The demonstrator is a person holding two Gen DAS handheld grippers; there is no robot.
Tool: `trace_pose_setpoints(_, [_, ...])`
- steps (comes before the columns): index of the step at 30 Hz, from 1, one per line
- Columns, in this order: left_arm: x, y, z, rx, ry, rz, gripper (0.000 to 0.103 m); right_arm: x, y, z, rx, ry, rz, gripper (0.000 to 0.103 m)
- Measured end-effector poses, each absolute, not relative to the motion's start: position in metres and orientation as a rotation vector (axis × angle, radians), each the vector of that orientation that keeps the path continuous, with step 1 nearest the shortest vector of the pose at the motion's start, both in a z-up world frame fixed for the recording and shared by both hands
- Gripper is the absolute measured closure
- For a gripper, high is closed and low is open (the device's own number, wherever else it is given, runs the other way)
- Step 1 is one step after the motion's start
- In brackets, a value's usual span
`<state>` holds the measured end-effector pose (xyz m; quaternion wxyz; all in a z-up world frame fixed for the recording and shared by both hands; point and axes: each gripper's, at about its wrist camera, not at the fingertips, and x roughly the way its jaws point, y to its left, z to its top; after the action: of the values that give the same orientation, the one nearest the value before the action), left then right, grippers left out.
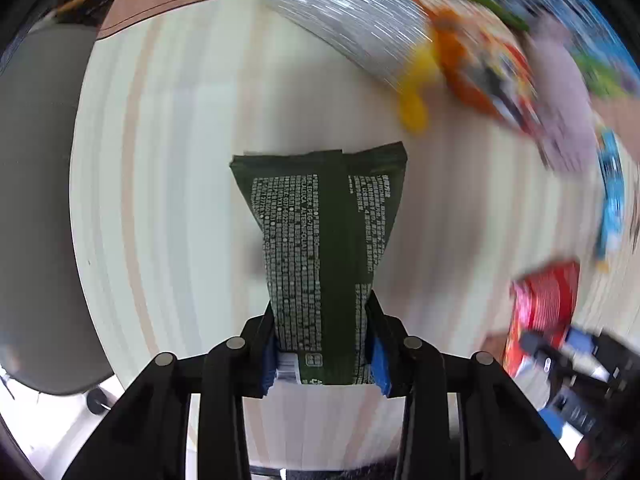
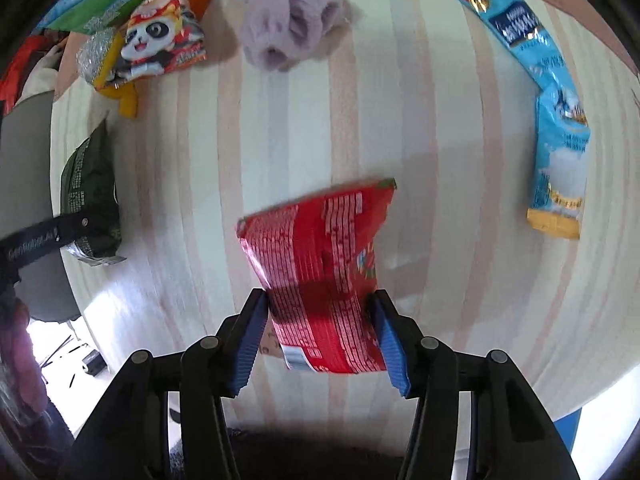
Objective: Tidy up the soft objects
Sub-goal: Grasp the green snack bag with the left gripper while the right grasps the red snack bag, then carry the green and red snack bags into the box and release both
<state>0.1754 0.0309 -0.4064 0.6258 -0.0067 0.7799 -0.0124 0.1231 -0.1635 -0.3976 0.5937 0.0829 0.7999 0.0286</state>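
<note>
Grip, left: left claw (image 1: 322, 344) is pinching the dark green packet (image 1: 320, 256) near its lower end, pads pressed into both side edges so that the packet narrows to a waist there.
Grip, right: right claw (image 2: 320, 336) is pinching the red packet (image 2: 320, 276) the same way, low down, blue pads against its two sides; the foil is creased between them.
Place: both packets are in the claws over the striped counter (image 2: 440, 200); whether either touches it I cannot tell.
Risk, green: the hold sits at one end, so the free top could swing or fold and the slick film slide out of the pads.
Risk, red: its body is already buckled; a harder squeeze may burst or crumple it, a lighter one may let it drop.
Risk, crowding: the two claws work just beside each other and could knock together.
Axis, green: long axis runs straight away from the claw, sealed top farthest.
Axis, red: long axis leans up and to the right.
Surroundings: lilac cloth (image 2: 292, 20), panda snack bag (image 2: 160, 40) and blue sachet strip (image 2: 556, 120) lie farther out.
</note>
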Motion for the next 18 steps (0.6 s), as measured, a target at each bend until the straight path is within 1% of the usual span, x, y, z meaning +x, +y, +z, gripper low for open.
trace_pose_setpoints(3, [0.157, 0.01, -0.406, 0.029, 1.798, -0.062, 0.07, 0.118, -0.163, -0.396, 0.161, 1.854, 0.061, 0.052])
trace_pose_setpoints(5, [0.15, -0.001, -0.409, 0.052, 1.797, -0.074, 0.07, 0.115, -0.16, -0.395, 0.15, 1.86, 0.06, 0.053])
trace_pose_setpoints(10, [0.154, -0.01, -0.423, 0.068, 1.798, -0.035, 0.068, 0.109, -0.155, -0.395, 0.145, 1.873, 0.06, 0.051])
trace_pose_setpoints(12, [0.153, -0.015, -0.429, 0.065, 1.805, -0.031, 0.065, 0.108, -0.154, -0.395, 0.138, 1.878, 0.063, 0.049])
trace_pose_setpoints(15, [0.157, -0.015, -0.431, 0.059, 1.802, -0.032, 0.066, 0.103, -0.156, -0.397, 0.132, 1.889, 0.065, 0.048])
trace_pose_setpoints(18, [0.147, -0.011, -0.437, 0.056, 1.789, -0.036, 0.07, 0.1, -0.156, -0.398, 0.124, 1.883, 0.065, 0.049])
